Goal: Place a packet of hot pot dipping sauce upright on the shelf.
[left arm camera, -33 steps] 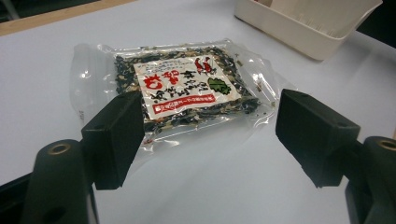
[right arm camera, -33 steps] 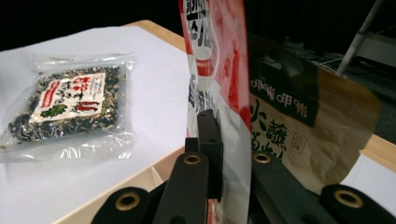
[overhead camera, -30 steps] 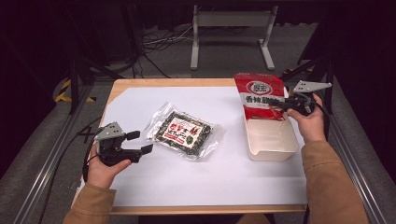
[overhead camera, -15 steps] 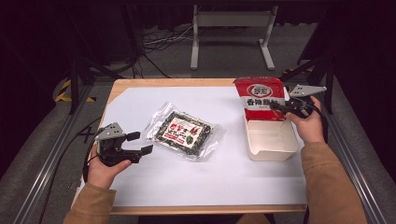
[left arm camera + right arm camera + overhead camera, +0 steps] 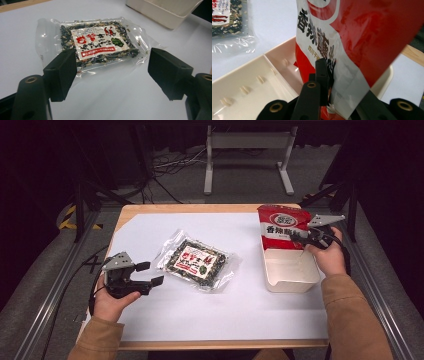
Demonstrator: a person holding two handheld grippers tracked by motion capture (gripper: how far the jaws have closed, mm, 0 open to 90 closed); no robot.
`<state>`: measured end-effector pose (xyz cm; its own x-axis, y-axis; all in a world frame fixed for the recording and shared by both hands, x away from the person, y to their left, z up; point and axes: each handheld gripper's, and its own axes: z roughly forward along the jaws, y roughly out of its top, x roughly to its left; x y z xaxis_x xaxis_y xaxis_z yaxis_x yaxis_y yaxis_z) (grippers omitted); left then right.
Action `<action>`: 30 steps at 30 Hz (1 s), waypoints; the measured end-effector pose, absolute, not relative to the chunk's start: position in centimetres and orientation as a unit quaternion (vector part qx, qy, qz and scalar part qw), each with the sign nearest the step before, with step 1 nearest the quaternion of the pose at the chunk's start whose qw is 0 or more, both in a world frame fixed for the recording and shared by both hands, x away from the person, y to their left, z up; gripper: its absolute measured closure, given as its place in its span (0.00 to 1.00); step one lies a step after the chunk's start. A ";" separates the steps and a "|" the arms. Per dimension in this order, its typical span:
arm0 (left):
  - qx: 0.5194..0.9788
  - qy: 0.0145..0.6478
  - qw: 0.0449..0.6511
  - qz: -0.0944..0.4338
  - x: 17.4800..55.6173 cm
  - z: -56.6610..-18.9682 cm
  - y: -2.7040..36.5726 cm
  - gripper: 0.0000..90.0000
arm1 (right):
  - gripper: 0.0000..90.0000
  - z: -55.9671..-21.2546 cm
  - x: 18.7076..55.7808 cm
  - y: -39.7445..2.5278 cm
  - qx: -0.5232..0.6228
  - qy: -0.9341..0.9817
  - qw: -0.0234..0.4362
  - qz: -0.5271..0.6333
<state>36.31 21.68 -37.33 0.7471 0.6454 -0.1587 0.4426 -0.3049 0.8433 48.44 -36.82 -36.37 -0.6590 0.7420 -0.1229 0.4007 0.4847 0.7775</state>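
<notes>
Red-and-silver foil bag (image 5: 281, 226) hangs upright from the right gripper (image 5: 304, 238), fingers shut on its lower edge, bottom end over the far end of the cream plastic tray (image 5: 291, 276); in the right gripper view the bag (image 5: 352, 45) stands just above the tray (image 5: 249, 82) floor, can't tell if it touches. Looks like the step is laying the bag into the tray. To do it well, I'd tip the top toward the near end and lower it flat so the whole length lands inside the walls, and only let go once the weight rests on the floor; the foil is slick and floppy, so a pinch at one edge lets it swing and fold. Tray is a shallow rectangle with rounded corners, smooth walls, small moulded ribs along the inside. Clear crinkly packet (image 5: 197, 265) of dark dried flakes with a red-and-white label lies flat mid-surface, well apart from the tray. Left gripper (image 5: 146, 274) sits just beside the packet's near-left corner, fingers (image 5: 62, 72) wide open and holding nothing; in the left gripper view the packet (image 5: 96, 45) lies between and ahead of them. Packet film is glossy with loose sealed margins, so an edge grab is the likely way in. White matte sheet covers the wooden surface (image 5: 200, 209), bare wood showing at the far rim.
</notes>
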 end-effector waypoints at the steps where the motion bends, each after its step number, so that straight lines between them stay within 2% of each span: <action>1: 0.801 0.340 0.482 0.105 36.3 -37.3 21.7 0.27 | 0.94 -36.5 48.4 -36.8 0.345 0.830 0.230 0.372; 6: 0.801 0.340 0.481 0.106 36.3 -37.3 21.8 0.27 | 0.89 -36.5 48.3 -36.7 0.357 0.831 0.229 0.359; 7: 0.801 0.340 0.481 0.107 36.3 -37.3 21.8 0.27 | 0.85 -36.5 48.3 -36.7 0.361 0.832 0.228 0.354; 9: 0.799 0.345 0.481 0.104 36.3 -37.4 21.9 0.27 | 0.68 -36.3 48.3 -36.8 0.383 0.821 0.229 0.357; 12: 0.801 0.343 0.480 0.103 36.5 -37.5 21.8 0.27 | 0.66 -35.7 48.1 -37.0 0.387 0.802 0.233 0.390; 14: 0.800 0.343 0.481 0.102 36.5 -37.5 21.7 0.27 | 0.72 -35.1 47.8 -37.1 0.382 0.796 0.243 0.402; 18: 0.805 0.337 0.478 0.100 36.6 -37.6 21.5 0.27 | 0.95 -34.3 47.3 -36.8 0.363 0.809 0.263 0.379; 21: 0.803 0.342 0.478 0.098 36.5 -37.6 21.4 0.27 | 0.99 -34.4 47.3 -36.7 0.375 0.810 0.255 0.372; 30: 0.804 0.339 0.478 0.099 36.6 -37.7 21.5 0.27 | 0.99 -36.0 47.8 -37.2 0.416 0.808 0.243 0.339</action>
